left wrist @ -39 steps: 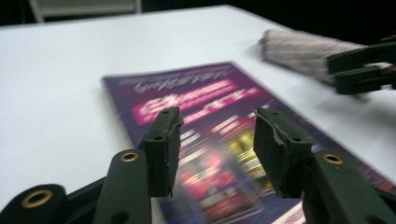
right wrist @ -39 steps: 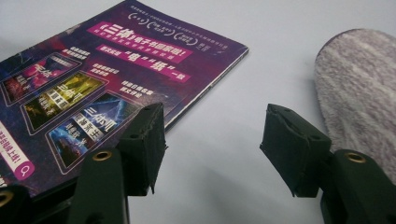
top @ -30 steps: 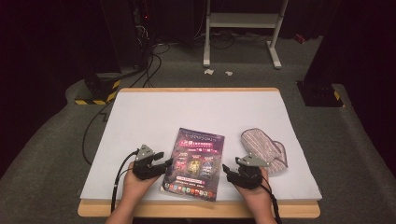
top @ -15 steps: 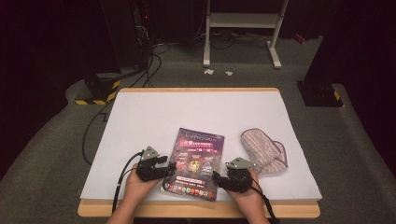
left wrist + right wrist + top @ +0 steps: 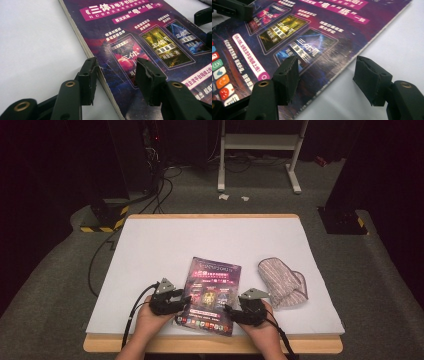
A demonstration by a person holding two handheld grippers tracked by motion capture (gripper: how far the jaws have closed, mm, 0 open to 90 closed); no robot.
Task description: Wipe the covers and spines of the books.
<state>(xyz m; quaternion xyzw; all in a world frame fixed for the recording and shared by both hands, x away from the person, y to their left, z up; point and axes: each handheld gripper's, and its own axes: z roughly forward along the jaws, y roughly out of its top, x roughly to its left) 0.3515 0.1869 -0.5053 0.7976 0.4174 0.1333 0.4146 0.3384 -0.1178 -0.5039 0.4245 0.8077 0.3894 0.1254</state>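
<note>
High view: I see a white surface (image 5: pixel 150 250) with a purple book (image 5: pixel 212 287) lying flat near its front edge, cover up, and a striped fabric pouch (image 5: pixel 281 282) just to the book's right, apart from it. My two hands come in from the bottom. The left gripper (image 5: pixel 172 301) sits at the book's left edge near its lower corner, and the right gripper (image 5: pixel 239 312) sits at the book's right edge near the other lower corner. A black cable trails from each gripper toward me.

In the left gripper view, the fingers (image 5: pixel 88 80) are spread apart and hold nothing. They straddle the book's (image 5: pixel 140 37) long edge: one finger stands over the white surface (image 5: pixel 32 40) just beside the edge, the other over the printed cover. I cannot tell whether either finger touches the book. The other gripper's dark finger shows at the far right edge of this view.

In the right gripper view, the fingers (image 5: pixel 287 75) are also released, wide apart, with nothing between them but the book's (image 5: pixel 312 37) edge. The left-hand finger is over the cover, the right-hand one over the bare surface (image 5: pixel 402 42). The left gripper's finger shows at the top left corner.

Beyond the surface I see grey carpet, black cables and a white metal stand (image 5: pixel 260 150).
</note>
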